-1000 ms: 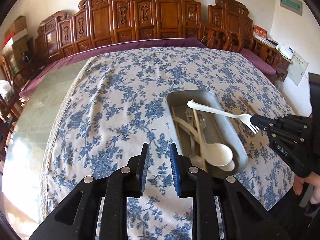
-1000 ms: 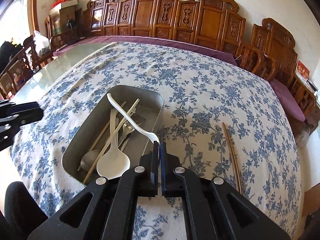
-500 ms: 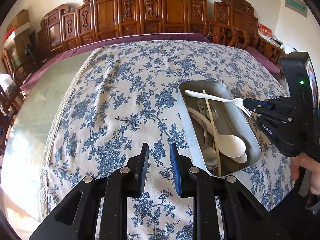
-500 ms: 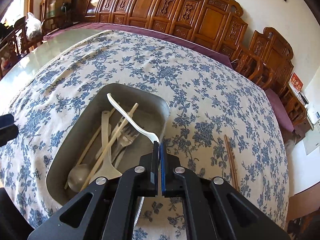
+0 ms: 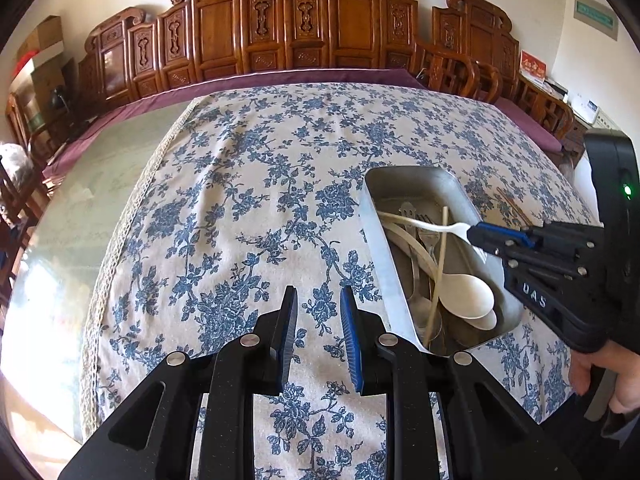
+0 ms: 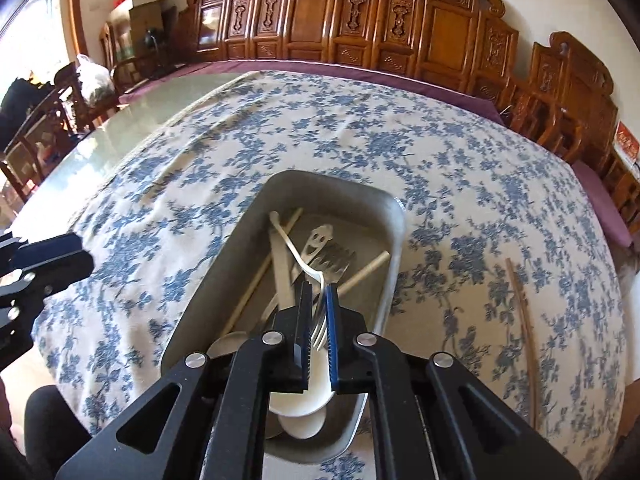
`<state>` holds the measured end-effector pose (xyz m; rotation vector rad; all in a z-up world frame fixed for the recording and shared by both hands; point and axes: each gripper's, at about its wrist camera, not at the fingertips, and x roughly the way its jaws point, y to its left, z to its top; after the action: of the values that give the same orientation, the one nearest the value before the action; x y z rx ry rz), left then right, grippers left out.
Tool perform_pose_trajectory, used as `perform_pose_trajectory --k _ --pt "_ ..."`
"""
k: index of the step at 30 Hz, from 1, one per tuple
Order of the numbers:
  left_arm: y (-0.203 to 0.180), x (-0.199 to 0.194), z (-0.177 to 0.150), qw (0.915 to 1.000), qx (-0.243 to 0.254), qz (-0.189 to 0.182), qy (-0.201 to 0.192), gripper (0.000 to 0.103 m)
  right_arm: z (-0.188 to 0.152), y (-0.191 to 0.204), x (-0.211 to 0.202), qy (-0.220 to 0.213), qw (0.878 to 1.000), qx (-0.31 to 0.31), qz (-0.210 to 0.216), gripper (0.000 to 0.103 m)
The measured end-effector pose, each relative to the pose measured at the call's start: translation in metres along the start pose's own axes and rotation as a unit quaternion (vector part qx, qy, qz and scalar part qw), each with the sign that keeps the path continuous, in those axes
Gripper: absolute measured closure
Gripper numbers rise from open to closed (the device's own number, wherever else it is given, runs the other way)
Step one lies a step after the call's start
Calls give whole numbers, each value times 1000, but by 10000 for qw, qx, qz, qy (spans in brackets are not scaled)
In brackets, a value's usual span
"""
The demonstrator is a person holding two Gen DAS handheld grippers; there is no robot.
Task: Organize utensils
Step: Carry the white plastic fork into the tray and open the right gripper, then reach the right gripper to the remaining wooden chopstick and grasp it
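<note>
Right tongs (image 6: 318, 300): blue-padded jaws slightly apart over the metal tray (image 6: 394, 264), the tine end of the white plastic fork (image 6: 298, 258) lying between them; whether the pads grip it or have just let go cannot be told. In the left view the same tongs (image 5: 482, 240) enter from the right edge of the frame, with the fork (image 5: 424, 226) spanning the tray's width, handle toward the left wall. Judged purpose: lowering the fork among the utensils already gathered.

Left tongs (image 5: 319, 320): jaws apart, nothing between them, hanging above the floral tablecloth (image 5: 248, 200) at lower centre, just left of the tray (image 5: 374, 240). Judged idle, kept out of the way.

Tray contents, centre of the right view: metal fork (image 6: 332, 258), pale chopstick (image 6: 364, 270), white spoon (image 6: 304, 404) at the near end, a second chopstick (image 6: 256, 284) along the left side.

Outside the tray: one brown chopstick (image 6: 524, 320) lies on the cloth at right of the right view, well apart from the tray. Judged the remaining item to collect.

Surround: carved wooden chairs (image 6: 360, 12) line the upper frame.
</note>
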<state>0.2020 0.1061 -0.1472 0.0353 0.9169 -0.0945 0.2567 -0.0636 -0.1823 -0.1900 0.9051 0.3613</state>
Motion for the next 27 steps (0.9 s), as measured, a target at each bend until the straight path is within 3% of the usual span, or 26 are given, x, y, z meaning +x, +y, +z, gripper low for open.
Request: perform_pose_trajectory --k 13,24,27 --pt "-2 -1 0 10000 30 -9 24 83 -11 15 -9 41 9981 -59 615 94" --pt "-8 -2 1 10000 35 -90 -10 83 -20 -7 -23 -157 9978 -18 640 94" --pt "-13 -5 1 9999 57 -109 -62 74 -23 -25 -37 -307 9980 -24 544 94"
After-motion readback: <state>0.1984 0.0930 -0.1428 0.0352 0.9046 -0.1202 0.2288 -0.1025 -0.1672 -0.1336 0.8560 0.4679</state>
